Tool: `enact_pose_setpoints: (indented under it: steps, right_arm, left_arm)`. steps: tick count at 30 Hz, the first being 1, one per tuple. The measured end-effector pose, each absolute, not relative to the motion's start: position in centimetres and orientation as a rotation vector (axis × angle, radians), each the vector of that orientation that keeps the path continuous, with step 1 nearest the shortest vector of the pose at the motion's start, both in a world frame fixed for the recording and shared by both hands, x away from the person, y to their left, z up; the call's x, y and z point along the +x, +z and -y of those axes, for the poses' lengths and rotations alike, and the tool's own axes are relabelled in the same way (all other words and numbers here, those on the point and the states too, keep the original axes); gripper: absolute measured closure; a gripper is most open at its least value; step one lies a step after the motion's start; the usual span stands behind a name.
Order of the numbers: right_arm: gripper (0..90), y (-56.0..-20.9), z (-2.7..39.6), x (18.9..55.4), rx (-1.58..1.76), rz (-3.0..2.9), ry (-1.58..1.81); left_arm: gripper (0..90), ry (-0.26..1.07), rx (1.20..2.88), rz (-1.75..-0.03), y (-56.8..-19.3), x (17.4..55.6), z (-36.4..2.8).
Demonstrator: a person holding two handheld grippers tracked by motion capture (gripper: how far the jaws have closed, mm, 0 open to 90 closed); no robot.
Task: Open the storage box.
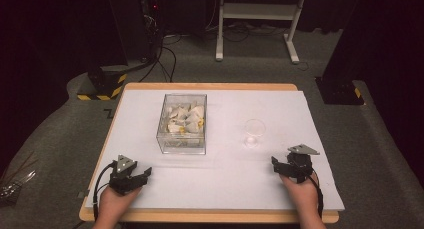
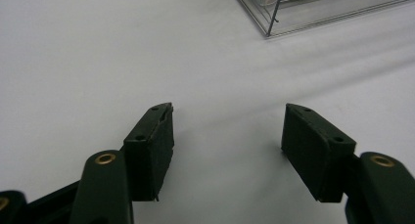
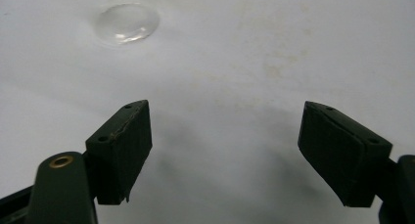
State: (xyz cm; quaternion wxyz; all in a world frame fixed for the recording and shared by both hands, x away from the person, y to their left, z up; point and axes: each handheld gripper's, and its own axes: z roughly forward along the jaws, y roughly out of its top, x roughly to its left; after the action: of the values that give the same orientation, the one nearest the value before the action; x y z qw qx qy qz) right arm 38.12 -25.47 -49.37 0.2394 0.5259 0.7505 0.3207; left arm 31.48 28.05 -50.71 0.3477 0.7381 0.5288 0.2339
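Both tongs rest low at the near edge of the white table [image 1: 225,189], each held in a hand, nothing between the jaws. Left tongs [image 1: 142,173] stand apart and empty, aimed toward the clear box [image 1: 182,123] of white and yellow pieces, which sits well ahead at table centre-left; its near corner [image 2: 274,28] shows in the left gripper view. Right tongs [image 1: 278,165] also gape wide and empty, pointed at the small clear cup [image 1: 254,131] near them, center-right. Looks like a ready pose: each tong is lined up with its own item, likely box-to-cup transfer, not yet begun.
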Motion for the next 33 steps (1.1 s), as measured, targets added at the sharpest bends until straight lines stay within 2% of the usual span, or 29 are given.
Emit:
enact_pose_setpoints:
  steps: [9, 24, 33]
  right_arm:
    - [21.5, -50.1, 23.9, 37.9, 1.394, -2.128, 0.845]
    - [22.8, -50.3, 24.0, 37.7, 1.402, -2.116, 0.869]
    - [22.8, -50.3, 24.0, 37.7, 1.401, -2.116, 0.869]
  left_arm:
    - [39.0, 0.614, 1.919, -1.323, -50.2, 31.2, -27.8]
    - [47.5, 0.560, 1.892, -1.194, -48.8, 30.9, -25.8]
    - [48.6, 0.541, 1.864, -1.150, -48.2, 30.8, -25.0]
